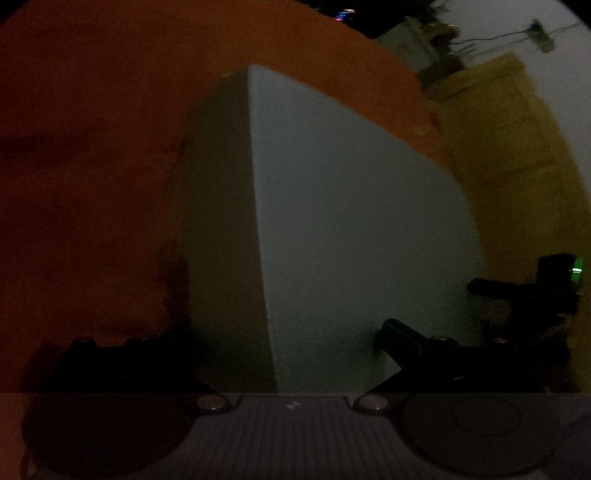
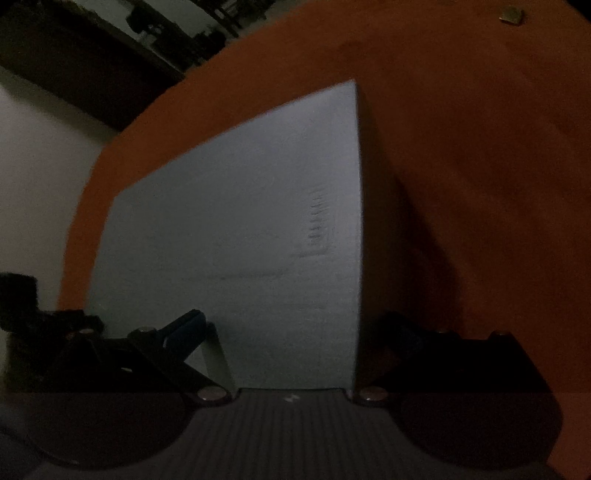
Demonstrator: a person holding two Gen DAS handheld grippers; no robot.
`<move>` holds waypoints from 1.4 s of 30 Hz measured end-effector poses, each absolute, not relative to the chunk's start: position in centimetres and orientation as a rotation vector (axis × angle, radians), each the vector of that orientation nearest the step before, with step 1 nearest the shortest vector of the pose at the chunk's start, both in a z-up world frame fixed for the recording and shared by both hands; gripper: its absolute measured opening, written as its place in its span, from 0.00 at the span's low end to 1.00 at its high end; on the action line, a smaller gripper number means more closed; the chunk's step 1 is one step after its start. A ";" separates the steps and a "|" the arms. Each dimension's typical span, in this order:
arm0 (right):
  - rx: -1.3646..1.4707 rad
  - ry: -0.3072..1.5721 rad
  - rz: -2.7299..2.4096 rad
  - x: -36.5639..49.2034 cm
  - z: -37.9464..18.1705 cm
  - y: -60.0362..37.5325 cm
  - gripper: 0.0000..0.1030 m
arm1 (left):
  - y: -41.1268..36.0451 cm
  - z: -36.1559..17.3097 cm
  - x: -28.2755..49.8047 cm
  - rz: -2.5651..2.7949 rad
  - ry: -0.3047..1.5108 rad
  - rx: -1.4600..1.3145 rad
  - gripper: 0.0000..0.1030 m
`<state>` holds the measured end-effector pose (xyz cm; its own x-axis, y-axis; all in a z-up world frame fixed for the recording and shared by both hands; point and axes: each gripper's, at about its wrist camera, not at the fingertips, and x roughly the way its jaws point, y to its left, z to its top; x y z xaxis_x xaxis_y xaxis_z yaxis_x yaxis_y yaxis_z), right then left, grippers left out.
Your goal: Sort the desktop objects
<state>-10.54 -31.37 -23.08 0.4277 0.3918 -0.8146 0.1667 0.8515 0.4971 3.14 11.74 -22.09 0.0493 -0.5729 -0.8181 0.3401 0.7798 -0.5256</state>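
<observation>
Dim light, and a pale box (image 1: 351,229) stands on the orange table (image 1: 92,166), filling both wrist views. The left gripper (image 1: 284,347) spreads wide around the box's near end, one finger each side, though whether the pads actually press it I cannot tell. The right gripper (image 2: 291,339) straddles the box (image 2: 240,229) likewise, jaws wide, contact unclear, with a small tan thing (image 2: 511,15) far off on the table (image 2: 480,147).

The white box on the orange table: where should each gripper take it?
Grip the white box at its near lower corners, one gripper per end. Each view shows a sharp vertical edge between the fingers, with flat faces either side for the fingers to straddle.
</observation>
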 end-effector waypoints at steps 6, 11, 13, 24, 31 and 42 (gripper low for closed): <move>0.515 1.137 0.103 -10.0 -23.2 -30.4 1.00 | 10.7 -21.1 2.7 -0.683 1.275 -0.104 0.99; 0.314 1.033 0.144 -11.9 -19.4 -27.5 1.00 | 9.8 -19.4 1.6 -0.708 1.183 0.001 0.99; 0.249 1.024 0.135 -11.9 -19.3 -26.3 1.00 | 9.6 -19.7 1.5 -0.720 1.187 -0.004 0.99; 0.432 0.929 0.141 -12.6 -19.5 -28.4 1.00 | 9.9 -18.9 1.6 -0.699 1.158 -0.116 0.98; 0.386 1.007 0.133 -11.0 -21.9 -28.6 1.00 | 9.6 -19.6 2.8 -0.681 1.122 -0.036 0.98; 0.658 1.037 0.187 -11.5 -23.6 -31.3 1.00 | 9.1 -19.5 3.3 -0.690 1.139 -0.177 0.98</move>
<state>-11.50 -31.29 -23.60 0.5130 0.4417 -0.7361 0.1573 0.7946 0.5864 3.27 9.14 -19.54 0.2388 -0.5867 -0.7738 0.4135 0.7824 -0.4657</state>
